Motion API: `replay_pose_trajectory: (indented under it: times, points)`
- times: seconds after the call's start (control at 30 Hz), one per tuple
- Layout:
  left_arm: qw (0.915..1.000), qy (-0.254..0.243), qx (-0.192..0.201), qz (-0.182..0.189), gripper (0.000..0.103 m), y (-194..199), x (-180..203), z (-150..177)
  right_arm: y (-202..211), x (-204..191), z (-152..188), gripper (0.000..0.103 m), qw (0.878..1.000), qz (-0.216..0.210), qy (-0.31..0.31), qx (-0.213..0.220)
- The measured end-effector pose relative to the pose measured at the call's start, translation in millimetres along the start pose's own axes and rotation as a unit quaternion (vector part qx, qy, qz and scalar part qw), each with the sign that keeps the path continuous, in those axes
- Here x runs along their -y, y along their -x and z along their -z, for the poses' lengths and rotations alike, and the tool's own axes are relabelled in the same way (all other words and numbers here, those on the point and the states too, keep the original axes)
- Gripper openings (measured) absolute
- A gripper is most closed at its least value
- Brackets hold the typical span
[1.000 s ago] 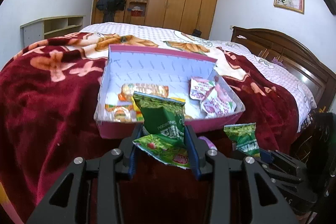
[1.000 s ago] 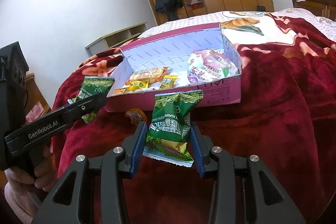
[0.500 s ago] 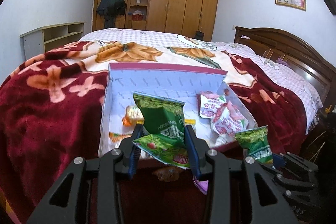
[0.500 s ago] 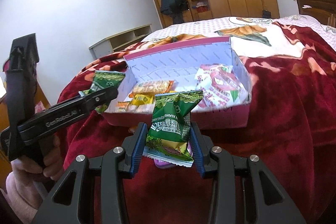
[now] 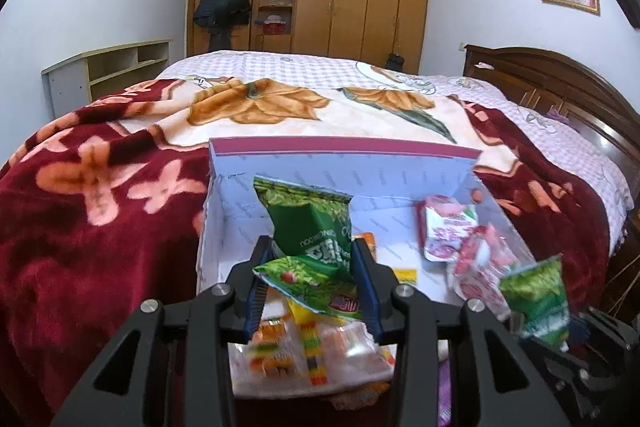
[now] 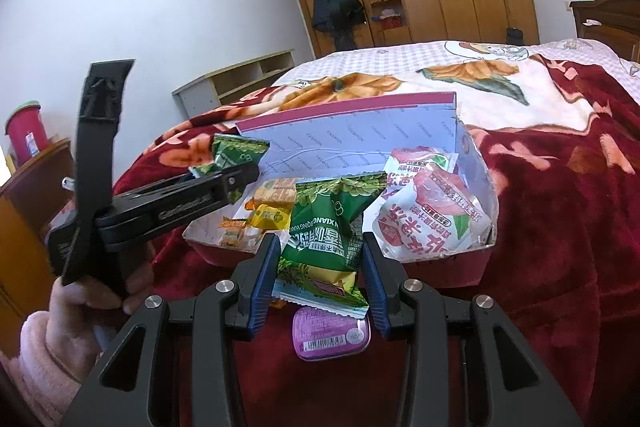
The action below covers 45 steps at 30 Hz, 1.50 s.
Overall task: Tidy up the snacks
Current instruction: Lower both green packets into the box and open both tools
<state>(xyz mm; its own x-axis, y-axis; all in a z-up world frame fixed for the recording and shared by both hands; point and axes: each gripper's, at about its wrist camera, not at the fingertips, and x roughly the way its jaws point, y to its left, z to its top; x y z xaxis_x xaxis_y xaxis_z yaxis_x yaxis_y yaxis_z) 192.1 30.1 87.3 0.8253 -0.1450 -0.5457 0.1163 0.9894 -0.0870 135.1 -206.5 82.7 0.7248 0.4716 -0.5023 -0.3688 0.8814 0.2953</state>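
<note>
Bed (image 5: 100, 235) first: it fills the room and, under a red flowered blanket (image 6: 560, 235), serves as the work surface, soft enough that anything set down sinks a little and sits crooked. On that blanket rests an open box (image 5: 340, 169) with a pink rim and pale lining, its lid standing up at the back so the inside is free to load from the near side. It already holds the sorted snacks: two pink-and-white pouches (image 6: 432, 211) leaning in the right end, and small orange and yellow wrapped sweets (image 6: 264, 217) gathered at the left, which suggests like is being kept with like.

Each hand carries one more item toward it. The left tongs (image 5: 310, 279) are clamped on a green packet (image 5: 312, 227), pinched low so its top stands clear above the box floor, apparently ready to be let go inside. The right tongs (image 6: 320, 267) are clamped on a matching green snack bag (image 6: 328, 231), held just short of the box's near wall, seemingly waiting its turn. A hand (image 6: 92, 301) in a fluffy pink sleeve grips the left tool's handle.

Smallest, a purple tin (image 6: 330, 333) lies on the blanket just below the right tongs, outside the box and not yet put away.
</note>
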Motion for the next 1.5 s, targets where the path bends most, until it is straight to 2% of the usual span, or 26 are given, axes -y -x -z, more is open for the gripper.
replay_pose_trajectory:
  times: [0.5, 0.57, 0.77, 1.27, 1.5]
  points:
    - [0.9994, 0.016, -0.028, -0.016, 0.044, -50.6, -10.3, -5.7, -18.2, 8.1, -5.7, 0.042, 1.000, 0.004, -0.014, -0.007]
    - [0.9992, 0.019, -0.027, -0.022, 0.051, -51.8, -11.1, -4.7, -22.5, 9.8, -9.3, 0.042, 1.000, 0.005, -0.016, -0.009]
    - [0.9991, 0.029, -0.025, -0.019, 0.058, -54.2, -15.9, -0.9, -39.5, 6.9, -24.8, 0.042, 1.000, 0.012, -0.002, -0.011]
    - [0.9994, 0.021, -0.019, -0.018, 0.058, -54.2, -15.8, 2.5, -95.6, 21.1, -48.3, 0.042, 0.999, 0.031, -0.021, -0.038]
    - [0.9995, 0.020, -0.015, -0.018, 0.059, -53.3, -14.5, 4.4, -101.6, 22.3, -46.0, 0.045, 0.998, 0.016, -0.023, -0.051]
